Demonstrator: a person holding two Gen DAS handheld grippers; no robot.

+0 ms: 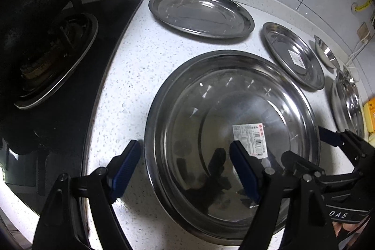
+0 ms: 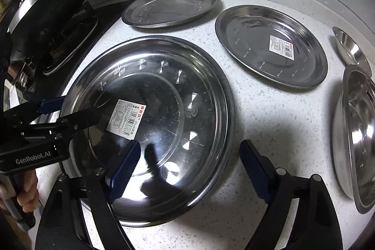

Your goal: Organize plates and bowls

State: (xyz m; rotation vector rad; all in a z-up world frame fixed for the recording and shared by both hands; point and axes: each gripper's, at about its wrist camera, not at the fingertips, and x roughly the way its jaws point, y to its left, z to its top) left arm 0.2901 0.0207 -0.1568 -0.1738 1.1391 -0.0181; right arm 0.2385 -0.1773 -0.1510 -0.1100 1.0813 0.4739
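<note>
A large steel plate [image 1: 211, 109] [image 2: 164, 95] with a paper label lies on the speckled white counter [image 1: 140, 62]; its rim looks doubled. My left gripper [image 1: 187, 165] [image 2: 82, 104] is open astride the plate's stove-side rim, one blue pad over the counter and the other over the plate. My right gripper [image 2: 191, 168] [image 1: 302, 142] is open astride the opposite rim in the same way. Neither gripper's pads press on the metal. A hand holds the left gripper's handle at the lower left of the right wrist view.
Behind lie a plain steel plate [image 1: 201, 13] [image 2: 171, 6] and a labelled one [image 1: 295, 55] [image 2: 271, 43]. To the right stand a small bowl [image 1: 325, 53] [image 2: 351, 50] and a larger bowl [image 1: 346, 100] [image 2: 356, 132]. A wok [image 1: 35, 4] [image 2: 51, 6] sits on the stove at left.
</note>
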